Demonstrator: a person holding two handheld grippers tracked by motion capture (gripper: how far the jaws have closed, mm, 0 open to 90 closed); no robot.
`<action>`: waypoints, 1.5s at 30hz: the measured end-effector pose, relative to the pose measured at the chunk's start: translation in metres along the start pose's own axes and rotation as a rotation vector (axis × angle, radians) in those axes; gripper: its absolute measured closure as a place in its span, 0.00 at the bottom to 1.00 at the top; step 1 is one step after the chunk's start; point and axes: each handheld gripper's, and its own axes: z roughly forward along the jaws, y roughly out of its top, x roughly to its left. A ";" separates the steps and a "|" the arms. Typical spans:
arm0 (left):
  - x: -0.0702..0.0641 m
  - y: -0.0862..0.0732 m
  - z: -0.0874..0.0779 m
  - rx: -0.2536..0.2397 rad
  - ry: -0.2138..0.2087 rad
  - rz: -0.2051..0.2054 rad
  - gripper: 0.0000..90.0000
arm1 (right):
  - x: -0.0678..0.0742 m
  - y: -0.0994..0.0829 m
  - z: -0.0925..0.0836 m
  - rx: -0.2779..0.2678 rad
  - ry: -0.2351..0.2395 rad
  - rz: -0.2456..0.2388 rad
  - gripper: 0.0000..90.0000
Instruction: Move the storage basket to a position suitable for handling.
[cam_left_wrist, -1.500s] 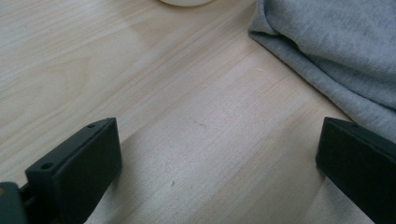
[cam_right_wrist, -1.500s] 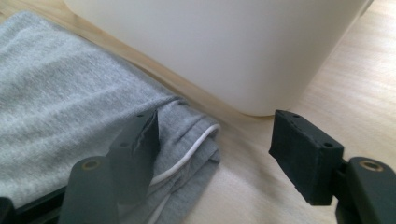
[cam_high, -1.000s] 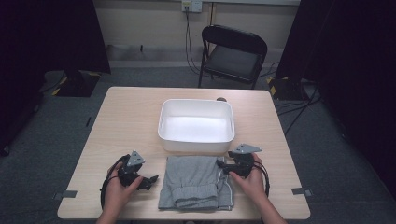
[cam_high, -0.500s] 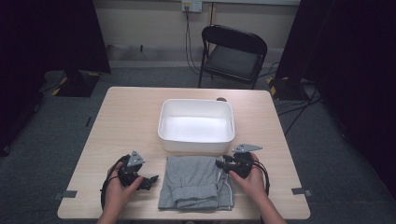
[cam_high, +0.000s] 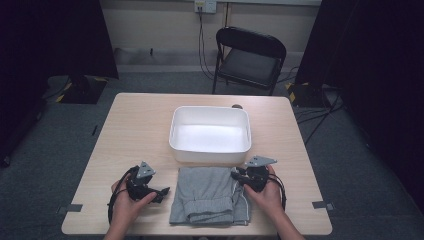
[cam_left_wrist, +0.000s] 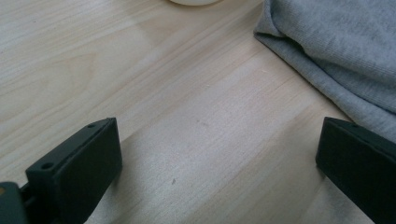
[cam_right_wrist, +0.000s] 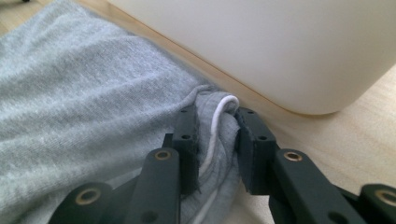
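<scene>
Pinching the cloth (cam_right_wrist: 93, 121) at its corner nearest the tub (cam_high: 210, 134), the right gripper (cam_right_wrist: 215, 140) has just been closing, a fold bunched between its pads. The left gripper (cam_left_wrist: 205, 168) gapes over bare table (cam_left_wrist: 154, 93) beside the cloth, near the front edge; it should take the near corner so the cloth lifts level.

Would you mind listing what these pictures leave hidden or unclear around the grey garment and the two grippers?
- Grey garment: its underside and inner folds are covered by its own top layer, high view.
- Right gripper: jaws, just closing, pinch a fold with a white cord; the cloth between the pads is hidden.
- Left gripper: its body is cut off by the bottom edge, left gripper view.
- White tub: a dark object behind its far rim is too small to identify.
</scene>
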 end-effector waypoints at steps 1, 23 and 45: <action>0.000 0.000 0.000 0.000 -0.001 0.001 0.00 | 0.001 0.000 0.000 0.001 -0.004 -0.006 0.80; -0.018 0.006 -0.020 -0.096 -0.125 0.038 0.22 | 0.003 0.001 0.000 0.007 -0.017 -0.029 0.80; -0.058 -0.005 -0.042 -0.107 -0.197 0.095 0.22 | 0.003 -0.001 -0.001 -0.011 -0.018 -0.056 0.80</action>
